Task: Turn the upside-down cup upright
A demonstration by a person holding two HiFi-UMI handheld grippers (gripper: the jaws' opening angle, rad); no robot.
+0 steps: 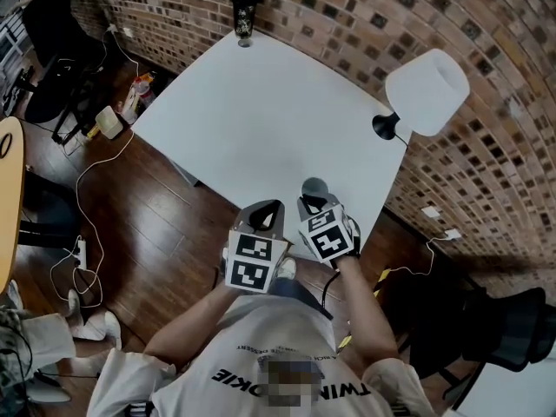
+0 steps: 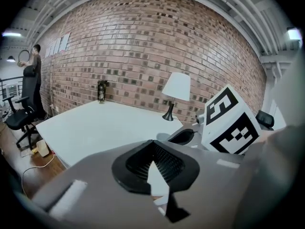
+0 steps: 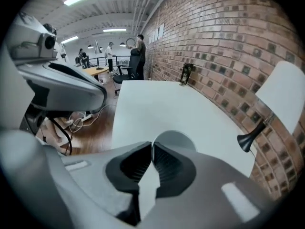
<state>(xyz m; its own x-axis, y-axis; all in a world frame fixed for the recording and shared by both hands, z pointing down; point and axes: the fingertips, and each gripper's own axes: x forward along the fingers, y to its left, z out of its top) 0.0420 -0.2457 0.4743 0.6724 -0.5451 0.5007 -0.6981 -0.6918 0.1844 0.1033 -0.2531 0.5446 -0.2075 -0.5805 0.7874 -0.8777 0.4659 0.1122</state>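
- The small grey cup [image 3: 175,138] sits on the white table [image 1: 261,111], close to the near edge and right in front of the person. It shows a closed, rounded top and no opening, so I take it to be upside down and not yet turned.
- The right gripper [image 3: 152,145] is angled steeply down at the cup. Its dark ribbed jaws meet at the tips with nothing between them, and the cup lies just beyond those tips. My guess is that it is lined up ahead of a grasp, but the jaws must spread before they can go round the cup wall.
- The left gripper [image 2: 153,143] hangs just beside the right one over the table edge, tilted less steeply. Its jaws are also together at the tips and hold nothing. It looks parked there to steady the cup or take over if needed.
- A white-shaded lamp [image 1: 426,89] on a black base stands at the table's right edge by the brick wall [image 1: 365,16], and a dark tumbler [image 1: 246,14] stands at the far corner. Both are well apart from the cup, so the flip has free room.
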